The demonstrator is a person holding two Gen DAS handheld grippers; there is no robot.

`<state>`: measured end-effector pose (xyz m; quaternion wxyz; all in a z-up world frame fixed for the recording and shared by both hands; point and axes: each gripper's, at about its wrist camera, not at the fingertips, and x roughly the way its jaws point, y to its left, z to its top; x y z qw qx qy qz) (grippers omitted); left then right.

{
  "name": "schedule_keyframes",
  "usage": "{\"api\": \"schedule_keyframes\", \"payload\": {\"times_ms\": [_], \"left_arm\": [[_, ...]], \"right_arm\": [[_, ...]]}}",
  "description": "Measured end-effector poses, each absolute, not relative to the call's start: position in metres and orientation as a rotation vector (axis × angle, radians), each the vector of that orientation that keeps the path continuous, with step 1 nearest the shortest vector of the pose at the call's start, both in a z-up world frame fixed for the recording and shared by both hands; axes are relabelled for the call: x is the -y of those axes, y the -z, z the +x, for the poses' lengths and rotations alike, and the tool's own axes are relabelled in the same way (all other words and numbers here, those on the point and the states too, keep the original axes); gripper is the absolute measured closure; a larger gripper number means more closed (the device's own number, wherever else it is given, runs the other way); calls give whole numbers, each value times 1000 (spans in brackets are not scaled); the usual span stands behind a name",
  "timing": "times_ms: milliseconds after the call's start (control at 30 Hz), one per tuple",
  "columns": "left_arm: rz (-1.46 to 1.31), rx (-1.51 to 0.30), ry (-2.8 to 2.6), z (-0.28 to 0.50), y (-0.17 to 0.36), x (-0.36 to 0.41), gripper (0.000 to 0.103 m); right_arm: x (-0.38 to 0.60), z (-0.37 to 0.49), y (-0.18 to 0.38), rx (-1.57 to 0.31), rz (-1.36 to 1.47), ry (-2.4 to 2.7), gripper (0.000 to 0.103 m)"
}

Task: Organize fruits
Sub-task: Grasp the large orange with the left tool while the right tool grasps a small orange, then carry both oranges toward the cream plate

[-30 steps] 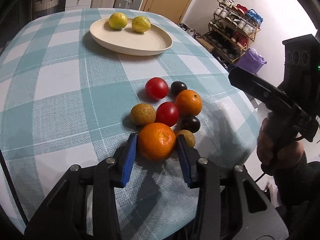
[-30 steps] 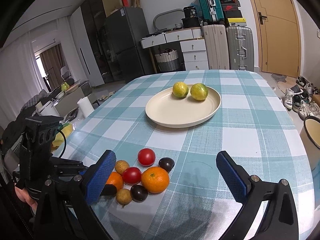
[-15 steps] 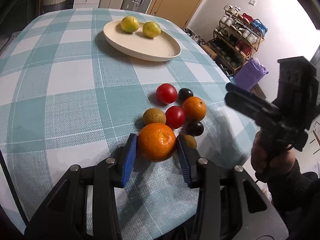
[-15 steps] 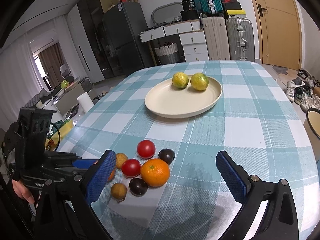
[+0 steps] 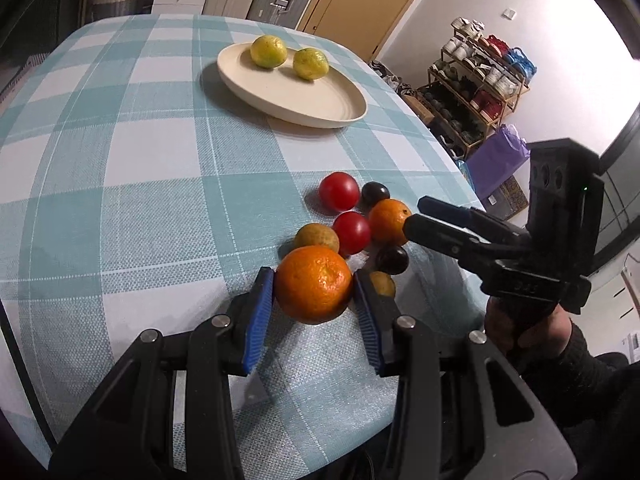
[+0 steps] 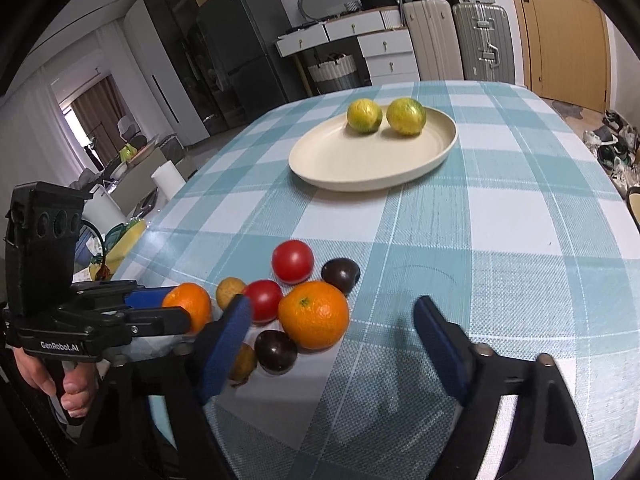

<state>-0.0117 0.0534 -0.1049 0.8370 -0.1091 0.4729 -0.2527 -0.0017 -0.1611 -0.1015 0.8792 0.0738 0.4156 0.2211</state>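
teal-and-white checked tablecloth point(image 6: 500, 216), couple of hard-shell suitcases point(image 6: 460, 40) by a wooden door point(image 6: 560, 28), white drawers point(image 6: 384, 52), dark fridge point(image 6: 244, 36), shoe rack point(image 5: 476, 80), purple bag point(image 5: 496, 158) on the floor

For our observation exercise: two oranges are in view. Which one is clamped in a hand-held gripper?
The orange between the left hand-held gripper pads; the other orange sits free among the tomatoes.
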Motion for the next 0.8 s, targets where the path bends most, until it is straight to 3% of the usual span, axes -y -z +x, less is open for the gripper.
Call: {"api": "schedule_keyframes", "payload": {"times_ms": [233,533,800], "left_arm": [[-244,-1007,528,-12,105,-57,66],[-241,-1037,529,-10,108,-55,66],[-268,-1013,504,-8,103,-60,66]], "right_arm": [[160,2,109,-886,184,-497,33],[157,3,115,-909,233,-550,61],[161,0,112,-882,240,-542,63]]}}
